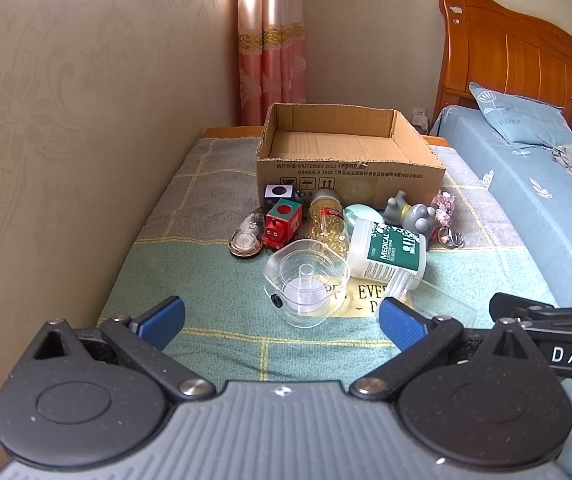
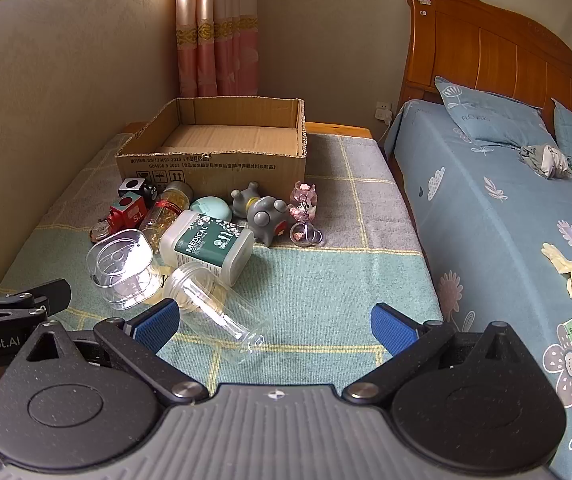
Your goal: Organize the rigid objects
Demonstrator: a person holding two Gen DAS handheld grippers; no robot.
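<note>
Cardboard box (image 1: pixel 350 168) untouched, left claw (image 1: pixel 282 320) – right claw (image 2: pixel 274 324) – both gaping, nothing held

left claw (image 1: pixel 282 316) wide open, right claw (image 2: pixel 276 322) wide open, empty

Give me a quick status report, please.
Left gripper and right gripper open, empty. Cardboard box empty. Clutter in front; clear jar nearest.

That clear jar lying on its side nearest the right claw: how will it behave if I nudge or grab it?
The clear jar lies on its side and looks round, so a nudge would probably roll it across the blanket. It looks empty, so likely light. Its smooth transparent wall may slip between the pads; gripping across the body seems safer than at the threaded mouth.
</note>
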